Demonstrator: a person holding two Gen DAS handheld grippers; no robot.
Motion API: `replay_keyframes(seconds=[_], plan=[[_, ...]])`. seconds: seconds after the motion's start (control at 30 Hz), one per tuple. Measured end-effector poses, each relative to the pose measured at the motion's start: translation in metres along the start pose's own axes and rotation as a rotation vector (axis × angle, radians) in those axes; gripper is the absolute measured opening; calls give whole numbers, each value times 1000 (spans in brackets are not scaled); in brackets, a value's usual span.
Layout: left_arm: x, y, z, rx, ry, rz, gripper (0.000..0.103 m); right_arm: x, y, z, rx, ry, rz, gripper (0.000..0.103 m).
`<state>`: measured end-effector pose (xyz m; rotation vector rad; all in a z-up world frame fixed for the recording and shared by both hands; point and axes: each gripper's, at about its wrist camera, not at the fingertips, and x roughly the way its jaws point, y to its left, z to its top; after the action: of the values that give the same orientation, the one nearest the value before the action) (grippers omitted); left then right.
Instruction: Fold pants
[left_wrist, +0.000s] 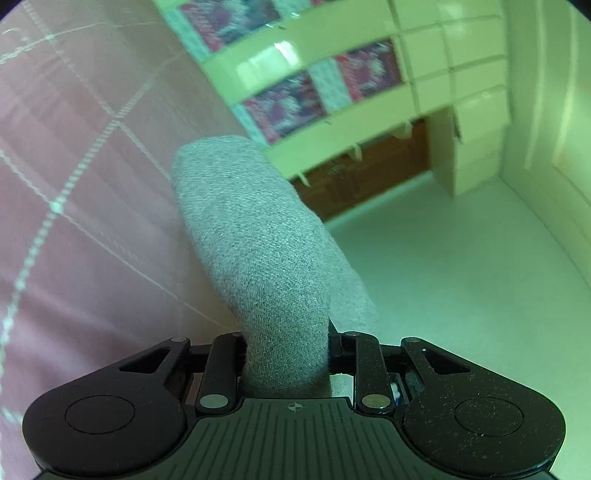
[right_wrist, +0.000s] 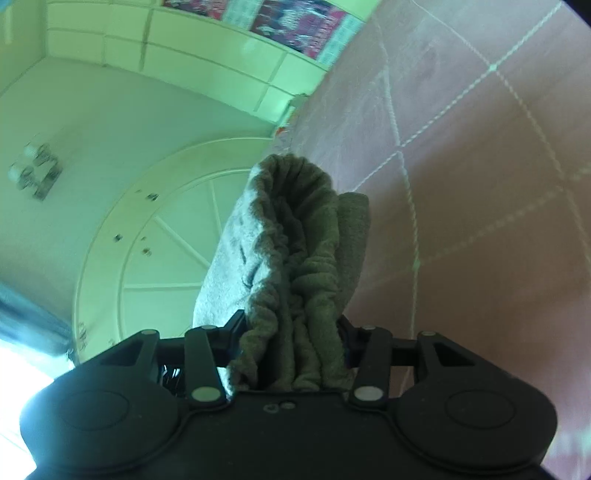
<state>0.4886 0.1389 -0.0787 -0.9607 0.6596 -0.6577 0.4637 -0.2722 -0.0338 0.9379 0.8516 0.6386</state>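
Observation:
The grey knit pants (left_wrist: 255, 240) fill the middle of the left wrist view as a smooth folded roll. My left gripper (left_wrist: 286, 354) is shut on the pants, which hide its fingertips. In the right wrist view the pants (right_wrist: 291, 251) show a gathered, ribbed waistband bunched in folds. My right gripper (right_wrist: 291, 350) is shut on this bunched part, and the cloth covers its fingers. Both grippers hold the pants lifted off the pink bedsheet.
A pink sheet with a white stitched grid (left_wrist: 74, 184) lies to the left in the left view and to the right (right_wrist: 480, 184) in the right view. Tiled wall with patterned panels (left_wrist: 295, 99), pale floor (left_wrist: 461, 277) and a white door (right_wrist: 166, 240) lie beyond.

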Motion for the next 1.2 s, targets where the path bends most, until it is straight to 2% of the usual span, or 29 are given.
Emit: replay_keyframes(seconds=[0.03,0.07,0.1,0.17,0.23,0.3,0.33,0.37,0.43,0.5,0.63,0.73,0.83,0.9,1.0,1.2], plan=[[7,17,1,-34,-17,40,37,10,-11,1,14,-22,-51,67],[11,32,-2,-56,-31,123,52,19,-24,-2,60,-64,-126,97],[15,46,-7,-78,-43,209,79,24,-39,-8,106,-99,-172,94],[0,64,-26,-33,-139,83,77,18,-44,-18,63,-156,-117,92],[-10,69,-35,-3,-161,1,77,6,-46,-26,44,-163,-79,85],[-26,68,-38,-48,-190,-21,77,-20,-48,-33,68,-199,-55,83],[-39,62,-43,-27,-207,5,79,-34,-46,-37,61,-221,-47,86],[-47,50,-51,28,-219,47,82,-52,-41,-44,35,-247,-55,90],[-71,20,-70,189,-263,197,103,-84,-27,-64,-79,-279,-98,96],[-92,-2,-90,300,-284,376,103,-110,-13,-89,-193,-280,-180,97],[-141,-43,-139,458,-331,639,103,-159,-2,-140,-282,-299,-295,97],[-182,-58,-176,533,-354,765,103,-192,0,-177,-280,-302,-341,97],[-219,-75,-216,566,-401,775,103,-218,-2,-212,-234,-355,-365,97],[-218,-94,-231,604,-413,792,103,-219,0,-228,-236,-377,-441,97],[-222,-118,-253,612,-430,791,103,-221,19,-255,-324,-411,-503,97],[-218,-149,-302,682,-434,744,103,-221,60,-306,-461,-475,-531,97]])
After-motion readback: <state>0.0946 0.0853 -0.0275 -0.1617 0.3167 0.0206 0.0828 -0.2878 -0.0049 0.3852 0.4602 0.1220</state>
